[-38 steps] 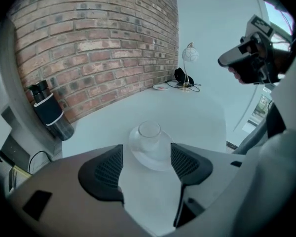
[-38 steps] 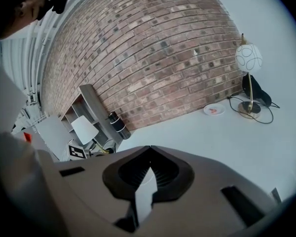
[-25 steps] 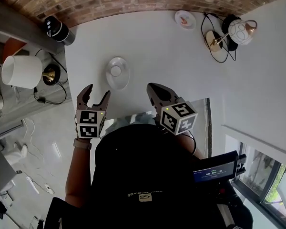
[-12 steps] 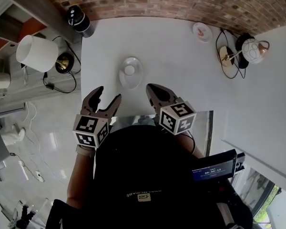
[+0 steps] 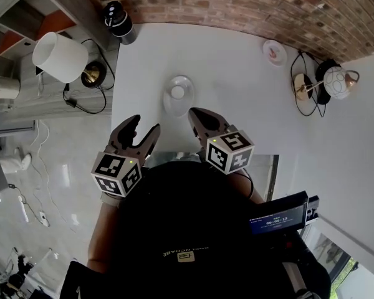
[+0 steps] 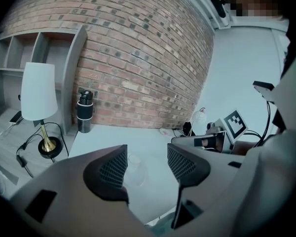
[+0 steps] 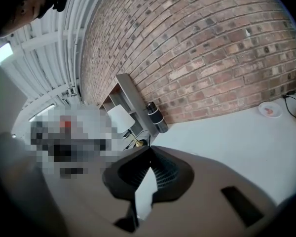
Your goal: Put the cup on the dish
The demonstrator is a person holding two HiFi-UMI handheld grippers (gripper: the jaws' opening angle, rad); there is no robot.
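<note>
A small clear cup (image 5: 177,93) stands upright on a clear glass dish (image 5: 179,105) on the white table (image 5: 237,98). My left gripper (image 5: 143,124) hovers at the table's near edge, left of the dish and apart from it. Its jaws are open with nothing between them, and they have just been closing a little. In the left gripper view the cup (image 6: 133,160) and dish (image 6: 133,177) lie beyond the left gripper (image 6: 147,152). My right gripper (image 5: 194,111) is shut and empty, its tip just near the dish's front right rim. Its fingertips meet in the right gripper view (image 7: 149,149).
A black bottle (image 5: 118,20) stands at the table's far left corner by the brick wall. A white lamp (image 5: 59,56) sits on the side shelf to the left. A small plate (image 5: 274,52) and a globe lamp (image 5: 336,83) with cables are at the far right.
My left gripper has risen and rolled, and its jaws have narrowed slightly. The right gripper has drifted closer to the dish. The cup and dish have not moved on the table.
</note>
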